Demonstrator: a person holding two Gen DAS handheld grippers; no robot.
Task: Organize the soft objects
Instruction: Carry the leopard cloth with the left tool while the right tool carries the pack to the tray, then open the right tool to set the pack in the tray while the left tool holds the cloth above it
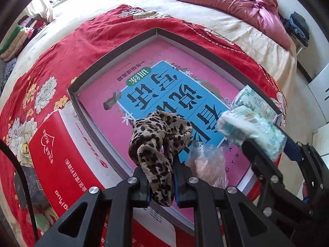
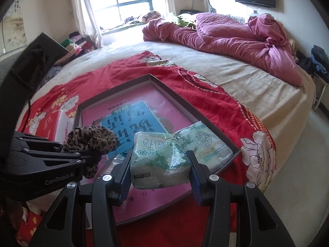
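**Two grippers hold soft things over a tray on the bed**

A red box [image 2: 58,123] with white sides sits on the red flowered blanket [image 1: 86,39], touching the left wall of the tray [image 2: 115,87]. The blanket is spread over the near part of a big bed [image 2: 236,76] with a cream sheet.

The tray is wide and flat with low dark walls. Its floor is pink with a big blue picture and large writing on it.

The left gripper [image 1: 162,182] points steeply down over the near left part of the tray. Its fingers are squeezed together on a leopard-print cloth [image 1: 158,138]. The cloth bunches up above the fingers and a short end hangs down below them. It does not touch the tray floor as far as the pictures show.

Just right of the cloth, a crinkly clear plastic bag [image 1: 207,164] lies on the tray floor near the front edge.

The right gripper [image 2: 160,168] is over the near right part of the tray. Its fingers are partway apart and clamped on the two sides of a pack of tissues [image 2: 160,156] in green and white wrap. The pack is held up off the tray floor.

A second tissue pack [image 2: 207,144] of the same kind lies in the right corner of the tray, just behind the held one and touching the tray wall.

At the far edge of the bed lies a crumpled pink quilt [image 2: 236,37].
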